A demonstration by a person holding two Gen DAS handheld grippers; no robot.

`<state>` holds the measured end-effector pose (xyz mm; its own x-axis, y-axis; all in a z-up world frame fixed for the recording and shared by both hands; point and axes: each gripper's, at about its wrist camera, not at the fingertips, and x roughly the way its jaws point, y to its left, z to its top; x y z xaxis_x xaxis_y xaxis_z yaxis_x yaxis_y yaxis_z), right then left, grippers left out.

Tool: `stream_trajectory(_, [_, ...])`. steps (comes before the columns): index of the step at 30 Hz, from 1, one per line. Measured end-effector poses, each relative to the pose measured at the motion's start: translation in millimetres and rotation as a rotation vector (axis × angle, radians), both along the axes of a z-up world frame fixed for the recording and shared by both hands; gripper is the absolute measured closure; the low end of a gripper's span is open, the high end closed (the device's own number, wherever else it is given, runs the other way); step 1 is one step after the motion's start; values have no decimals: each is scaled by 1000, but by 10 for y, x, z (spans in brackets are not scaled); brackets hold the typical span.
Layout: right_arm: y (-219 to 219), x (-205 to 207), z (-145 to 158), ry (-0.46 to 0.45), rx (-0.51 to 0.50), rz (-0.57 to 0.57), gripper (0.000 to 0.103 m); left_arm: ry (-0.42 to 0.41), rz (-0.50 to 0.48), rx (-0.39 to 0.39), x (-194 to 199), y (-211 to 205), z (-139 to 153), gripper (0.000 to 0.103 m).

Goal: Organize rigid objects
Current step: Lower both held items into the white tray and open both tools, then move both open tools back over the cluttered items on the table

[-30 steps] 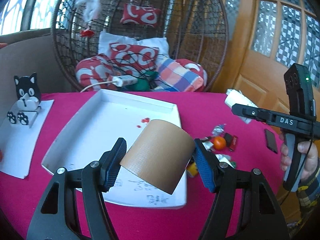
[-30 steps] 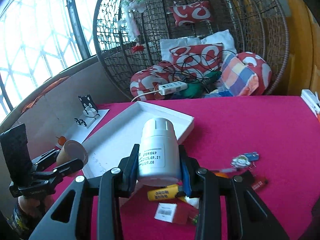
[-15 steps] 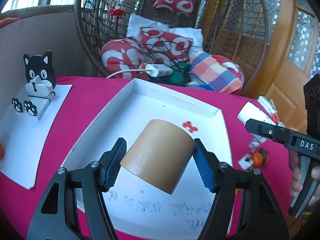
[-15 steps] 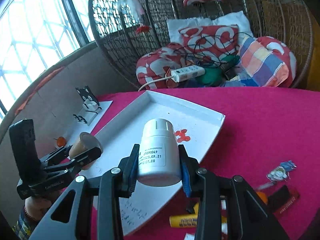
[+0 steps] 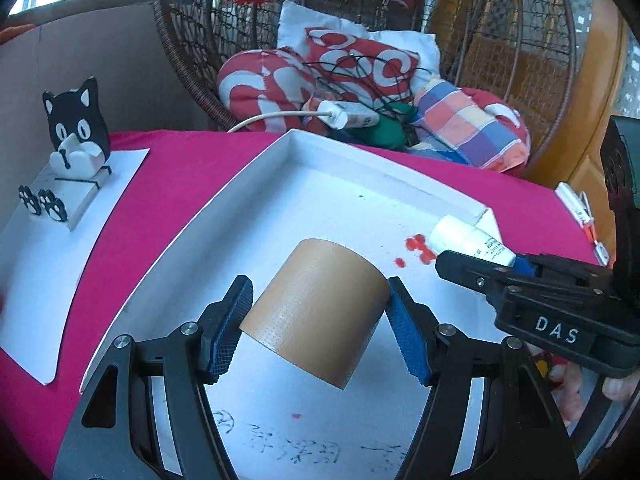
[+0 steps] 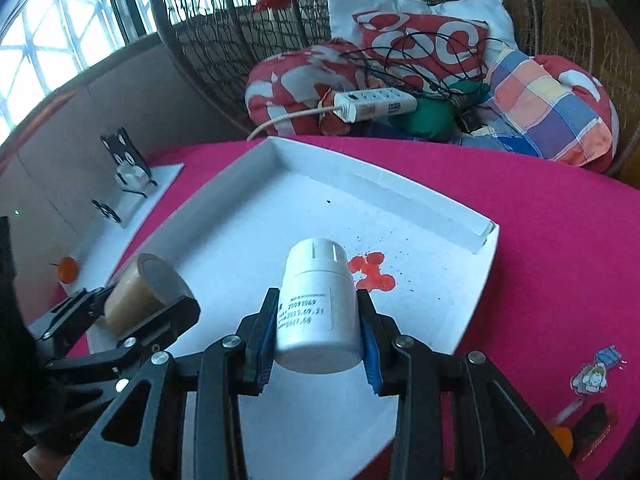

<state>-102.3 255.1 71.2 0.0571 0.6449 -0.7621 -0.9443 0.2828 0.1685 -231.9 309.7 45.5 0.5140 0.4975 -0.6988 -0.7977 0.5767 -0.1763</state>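
Note:
My left gripper point(image 5: 318, 326) is shut on a roll of brown tape point(image 5: 316, 312), held above the near part of a shallow white tray point(image 5: 192, 232) on the pink tablecloth. In the right wrist view the same roll point(image 6: 140, 292) shows at lower left in the left gripper point(image 6: 144, 300). My right gripper point(image 6: 316, 330) is shut on a white pill bottle point(image 6: 316, 308) with a printed label, cap pointing forward, over the tray point(image 6: 452, 320). The bottle point(image 5: 468, 240) and right gripper point(image 5: 492, 258) also appear at the right of the left wrist view.
A red blot point(image 6: 370, 272) marks the tray floor. A black-and-white cat-shaped stand point(image 5: 76, 128) sits on a white sheet at left. Small items point(image 6: 592, 376) lie on the cloth at right. A wicker hanging chair point(image 5: 520, 40) with cushions and a power strip point(image 6: 374, 106) stands behind the table.
Both grippers have moved forward and down over the white tray, still holding the tape roll and the bottle. The right gripper has come closer to the left one.

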Motion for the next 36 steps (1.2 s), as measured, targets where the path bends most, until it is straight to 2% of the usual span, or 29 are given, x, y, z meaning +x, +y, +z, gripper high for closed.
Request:
stream_trajectory(6, [69,-23,-45,-3,-14,-16,66,-3,44,-53,-69,138,-73,35])
stream_trajectory(7, [76,-34,-41,-9,-15,-14,66,-13,55,-47,-102,139,-61,34])
stream_trajectory(8, [78,-51,-34,-22,-14,-13,66,-42,68,-37,-154,133,-29,29])
stream_trajectory(9, [71,-67,-24,-36,-11,-13,57,-63,78,-32,-193,129,-4,23])
stream_trajectory(10, [52,-76,-6,-46,2,-16,27,-96,103,-25,-263,128,44,10])
stream_trajectory(11, [14,-66,19,-57,20,-35,14,-119,122,-17,-316,124,83,1])
stream_trajectory(12, [-8,-55,29,-61,35,-46,0,-133,140,-8,-366,124,115,0])
stream_trajectory(16, [-192,30,145,-23,99,-80,0,-178,211,37,-574,87,259,0])
stream_trajectory(19, [-429,107,308,-26,166,-104,0,-205,195,57,-643,-15,351,0])
stream_trajectory(24, [-987,391,590,-77,275,-203,0,-217,83,126,-542,-327,495,0])
stream_trajectory(28, [-1427,614,669,-104,315,-290,0,-233,-89,92,-252,-604,506,0])
stream_trajectory(33, [-1937,903,524,-95,299,-397,0,-148,-329,29,234,-1042,380,0])
stream_trajectory(36, [-2219,1104,368,-48,280,-455,0,-109,-484,14,504,-1372,288,0])
